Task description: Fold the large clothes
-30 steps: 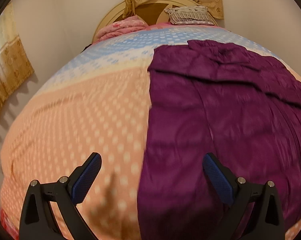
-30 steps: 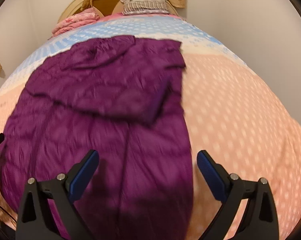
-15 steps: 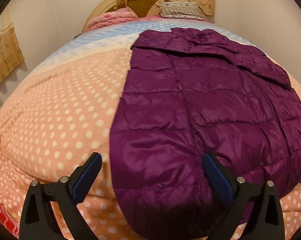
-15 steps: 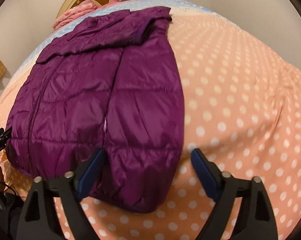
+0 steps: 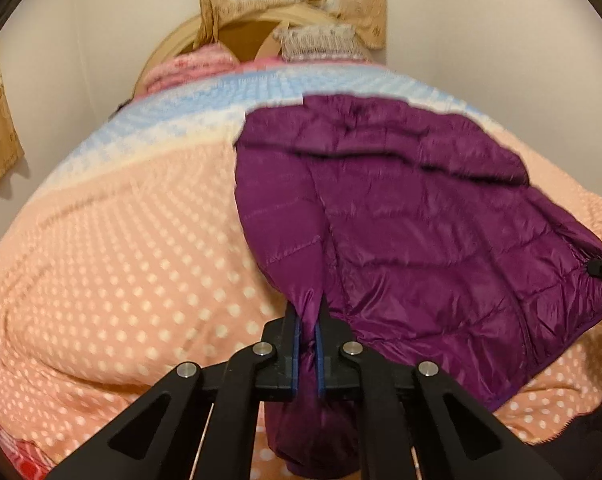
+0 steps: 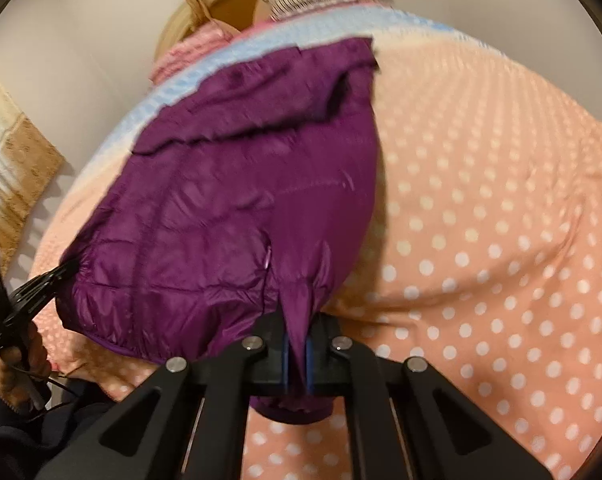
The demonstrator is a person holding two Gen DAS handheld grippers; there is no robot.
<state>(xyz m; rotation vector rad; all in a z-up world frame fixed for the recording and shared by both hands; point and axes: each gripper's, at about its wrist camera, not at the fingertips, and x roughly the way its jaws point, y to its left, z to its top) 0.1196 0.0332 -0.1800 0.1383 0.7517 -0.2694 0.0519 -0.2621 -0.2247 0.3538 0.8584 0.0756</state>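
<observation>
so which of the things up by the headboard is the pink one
The pink folded blanket left of the headboard; the pillow beside it is greyish, not pink.

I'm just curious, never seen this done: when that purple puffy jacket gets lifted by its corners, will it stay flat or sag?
Probably sag: the purple jacket already bunches into a soft point where the left gripper pinches it, and the same at the right gripper. Its quilted, puffy panels suggest it is light. The shiny fabric may slip.

Both tools (image 5: 308, 334) (image 6: 295, 346) clamped shut.
</observation>
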